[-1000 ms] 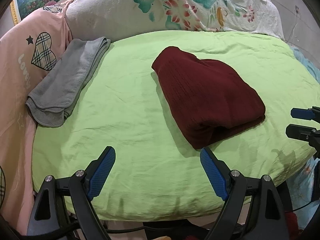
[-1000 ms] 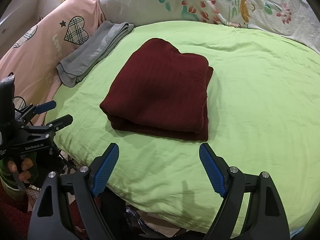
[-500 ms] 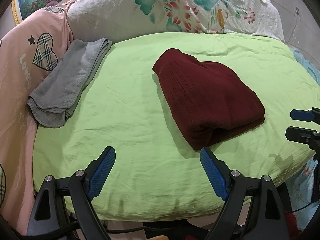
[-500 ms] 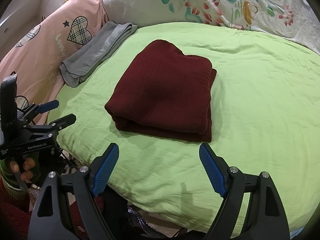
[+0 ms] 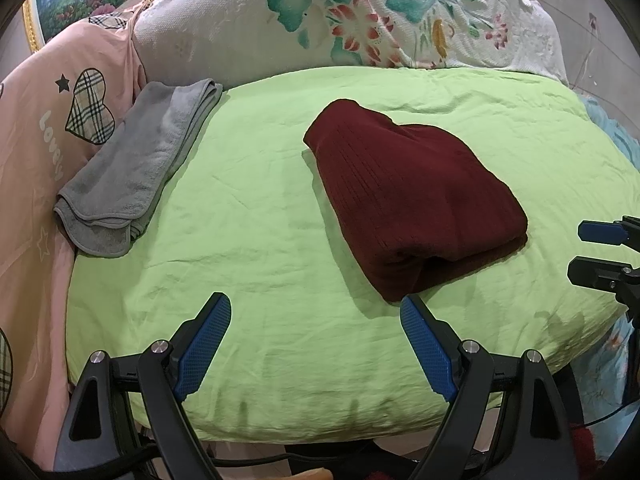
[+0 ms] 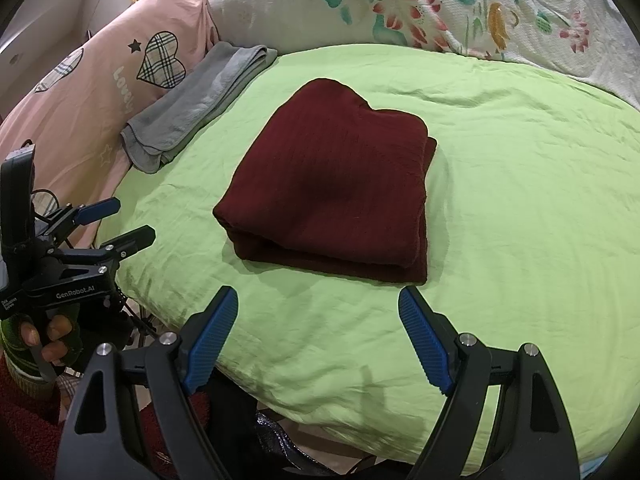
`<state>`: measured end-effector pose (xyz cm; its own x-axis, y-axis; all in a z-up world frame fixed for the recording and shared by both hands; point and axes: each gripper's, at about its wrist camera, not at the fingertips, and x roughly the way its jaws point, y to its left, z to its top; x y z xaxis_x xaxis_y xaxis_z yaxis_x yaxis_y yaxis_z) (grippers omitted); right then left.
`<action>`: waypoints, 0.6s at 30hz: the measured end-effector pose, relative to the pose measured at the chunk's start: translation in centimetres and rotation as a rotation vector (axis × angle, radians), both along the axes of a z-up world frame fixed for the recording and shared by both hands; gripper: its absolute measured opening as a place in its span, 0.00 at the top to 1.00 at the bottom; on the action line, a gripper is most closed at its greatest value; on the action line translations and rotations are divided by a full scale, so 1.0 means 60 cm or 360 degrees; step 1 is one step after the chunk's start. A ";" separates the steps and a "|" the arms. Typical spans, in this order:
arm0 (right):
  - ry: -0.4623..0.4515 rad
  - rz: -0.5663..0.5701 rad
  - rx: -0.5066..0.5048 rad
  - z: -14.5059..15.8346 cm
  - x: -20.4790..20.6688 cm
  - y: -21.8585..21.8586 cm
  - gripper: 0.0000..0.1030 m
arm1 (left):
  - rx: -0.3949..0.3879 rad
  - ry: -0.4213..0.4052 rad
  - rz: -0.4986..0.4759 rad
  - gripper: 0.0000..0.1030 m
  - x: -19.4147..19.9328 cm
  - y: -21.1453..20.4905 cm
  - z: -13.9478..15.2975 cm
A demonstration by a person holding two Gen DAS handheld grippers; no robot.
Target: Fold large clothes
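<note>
Maroon knit garment (image 5: 412, 196) lies folded into a thick rectangular stack near the middle of the green bed sheet (image 5: 248, 216), nothing gripping it. Ribbed knit, looks soft and bulky, probably moderately heavy for cloth; layers likely to slide and splay if lifted by one edge. Open layered ends face the near side in the left wrist view; the rounded closed fold shows at the near-left edge in the right wrist view. Best hold, by my guess: pinch through all layers at two near corners, or slide under the closed fold, one tool per side.

Left tool (image 5: 316, 340) spread wide, empty, hovering over the sheet just short of the garment's near corner. Right tool (image 6: 318, 328) also spread wide, empty, just short of the stack's near edge. Each tool shows at the edge of the other's view.

Grey folded towel (image 5: 136, 168) lies well apart to the left, against a pink cover (image 5: 36, 120); floral pillow (image 5: 360, 20) behind.
</note>
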<state>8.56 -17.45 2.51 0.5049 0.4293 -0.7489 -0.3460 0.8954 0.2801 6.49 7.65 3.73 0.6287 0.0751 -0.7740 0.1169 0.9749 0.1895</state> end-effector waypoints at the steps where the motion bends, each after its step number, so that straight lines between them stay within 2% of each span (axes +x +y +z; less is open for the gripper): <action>1: -0.0001 0.0000 0.0002 0.000 -0.001 0.000 0.20 | -0.0004 0.0000 0.0000 0.16 0.000 0.000 0.000; 18: -0.0004 0.0007 -0.0004 0.000 0.000 0.002 0.20 | -0.0009 -0.0006 0.0017 0.16 -0.003 0.001 0.002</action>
